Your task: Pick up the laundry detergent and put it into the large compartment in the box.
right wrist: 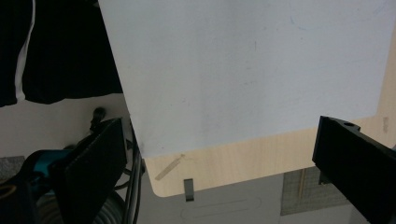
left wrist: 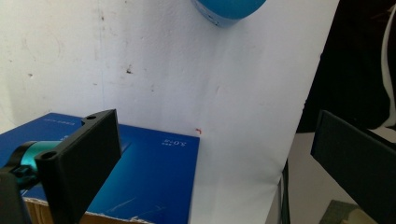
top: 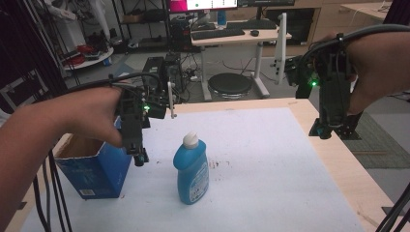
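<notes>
Left gripper (top: 140, 158): jaws wide apart, nothing between them; in the left gripper view (left wrist: 215, 154) they frame a white sheet (left wrist: 187, 70) and the blue face of a box (left wrist: 149, 182). Held pointing down, raised over the box's right-hand edge in the high view, not touching it.

Right gripper (top: 323, 130): jaws likewise spread, empty; in the right gripper view (right wrist: 219, 158) the gap shows the sheet's corner and the bare wood of the table (right wrist: 243, 158). In the high view it hangs above the table's far right edge, well apart from everything on the sheet.

Bottle (top: 192, 169): blue, white cap, label facing the camera, upright on the white sheet (top: 270, 159), near the middle. Just right of the left gripper, a clear gap between them. Its rounded blue body shows at the top edge of the left gripper view (left wrist: 229, 8).

Box (top: 94, 169): blue cardboard, open at the top, on the left side of the table, beside the bottle but apart from it.

Table (top: 348, 169): pale wood, sheet covering most of it; faint marks on the sheet to the bottle's right.
</notes>
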`<state>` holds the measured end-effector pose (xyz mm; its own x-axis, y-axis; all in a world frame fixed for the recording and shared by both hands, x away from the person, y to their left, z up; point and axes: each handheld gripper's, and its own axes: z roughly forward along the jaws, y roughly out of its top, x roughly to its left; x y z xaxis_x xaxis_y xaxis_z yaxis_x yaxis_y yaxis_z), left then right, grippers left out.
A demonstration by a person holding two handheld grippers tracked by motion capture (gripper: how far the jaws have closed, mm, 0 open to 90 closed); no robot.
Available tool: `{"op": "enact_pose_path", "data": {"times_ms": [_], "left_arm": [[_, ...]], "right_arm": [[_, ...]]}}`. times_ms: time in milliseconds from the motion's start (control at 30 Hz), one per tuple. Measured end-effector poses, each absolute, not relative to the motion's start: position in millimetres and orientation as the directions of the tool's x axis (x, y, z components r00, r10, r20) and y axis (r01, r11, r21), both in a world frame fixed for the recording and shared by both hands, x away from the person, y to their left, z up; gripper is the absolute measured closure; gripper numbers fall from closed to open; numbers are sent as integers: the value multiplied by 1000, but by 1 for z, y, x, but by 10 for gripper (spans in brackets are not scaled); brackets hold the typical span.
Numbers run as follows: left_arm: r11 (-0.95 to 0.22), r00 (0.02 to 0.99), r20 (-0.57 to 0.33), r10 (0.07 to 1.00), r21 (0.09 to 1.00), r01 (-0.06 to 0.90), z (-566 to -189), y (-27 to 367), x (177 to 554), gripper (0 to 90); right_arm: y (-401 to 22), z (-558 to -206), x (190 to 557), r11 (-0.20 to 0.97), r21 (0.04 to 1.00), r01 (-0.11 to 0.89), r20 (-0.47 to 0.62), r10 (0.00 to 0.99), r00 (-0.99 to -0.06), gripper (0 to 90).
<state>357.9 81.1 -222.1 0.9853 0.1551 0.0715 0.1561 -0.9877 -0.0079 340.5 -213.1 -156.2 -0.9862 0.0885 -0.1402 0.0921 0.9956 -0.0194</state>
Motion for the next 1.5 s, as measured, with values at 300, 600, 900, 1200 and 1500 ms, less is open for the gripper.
{"op": "enact_pose_path", "data": {"times_ms": [300,600,900,1200,1500], "left_arm": [[-985,982,70,173,17,172,-221,80,353,17],[-940,941,44,335,77,331,-212,70,342,17],[-868,874,-77,480,102,485,-214,59,338,17],[-747,772,-109,626,201,634,-215,58,338,17],[-701,735,-103,671,235,673,-232,53,342,17]], "right_arm": [[-208,-160,349,997,-20,80,-146,77,-986,23],[-208,-160,351,997,-19,77,-150,74,-986,24],[-210,-158,353,997,-12,74,-156,71,-985,23],[-214,-154,354,998,17,67,-181,69,-981,24],[-215,-153,351,998,15,65,-189,67,-980,23]]}}
